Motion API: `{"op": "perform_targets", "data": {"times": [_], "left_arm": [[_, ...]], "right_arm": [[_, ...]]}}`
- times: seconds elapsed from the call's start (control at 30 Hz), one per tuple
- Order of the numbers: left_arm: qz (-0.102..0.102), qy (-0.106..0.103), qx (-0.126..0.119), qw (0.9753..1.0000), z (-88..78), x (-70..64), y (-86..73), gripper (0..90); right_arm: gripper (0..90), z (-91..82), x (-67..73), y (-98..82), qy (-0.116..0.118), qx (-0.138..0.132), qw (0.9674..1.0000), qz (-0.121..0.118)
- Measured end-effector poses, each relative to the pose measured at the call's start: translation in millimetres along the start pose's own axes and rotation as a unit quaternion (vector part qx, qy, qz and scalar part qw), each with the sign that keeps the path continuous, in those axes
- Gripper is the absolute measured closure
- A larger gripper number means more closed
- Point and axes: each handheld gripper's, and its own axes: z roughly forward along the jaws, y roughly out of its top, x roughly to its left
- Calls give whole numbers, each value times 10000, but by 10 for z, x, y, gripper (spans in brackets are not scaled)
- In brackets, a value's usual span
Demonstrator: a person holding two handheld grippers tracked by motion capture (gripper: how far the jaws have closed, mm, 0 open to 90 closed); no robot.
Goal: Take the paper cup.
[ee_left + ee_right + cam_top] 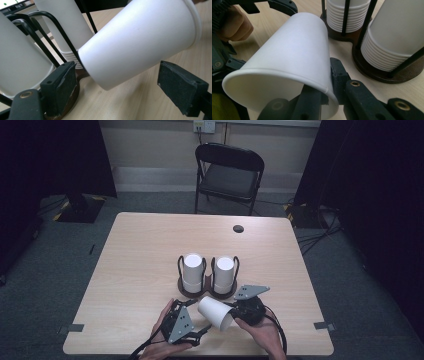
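A single white paper cup (212, 311) hangs tilted just above the table's near edge, its base toward the upper left and its mouth toward the person. My right gripper (234, 318) is shut on the cup's rim (322, 87), one jaw inside the mouth and one outside. My left gripper (202, 332) stands open left of and below the cup. In the left gripper view the cup's base end (140, 42) lies beyond and between the two pads (60, 85), with a gap on each side. Two stacks of white cups (192, 270) (224, 272) stand upside down in a black wire holder.
The holder's brown base (192, 294) sits mid-table, just behind the held cup. The wooden table (145, 250) has a cable hole (238, 228) at the back right. A black folding chair (227, 170) stands behind it. Dark curtains flank both sides.
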Motion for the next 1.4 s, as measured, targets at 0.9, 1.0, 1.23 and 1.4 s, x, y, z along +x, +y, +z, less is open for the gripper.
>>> {"op": "perform_targets", "data": {"times": [0.9,1.0,1.23,1.4], "left_arm": [[519,-45,151,9985,149,-149,92,121],[444,-15,94,9990,171,-156,97,120],[315,-2,18,9995,252,-188,163,152],[354,90,-80,9993,230,-188,177,159]], "right_arm": [[885,194,48,219,352,585,9977,-39],[885,209,56,224,348,569,9978,-25],[889,273,94,275,386,602,9974,-12],[884,263,81,278,412,579,9974,93]]}}
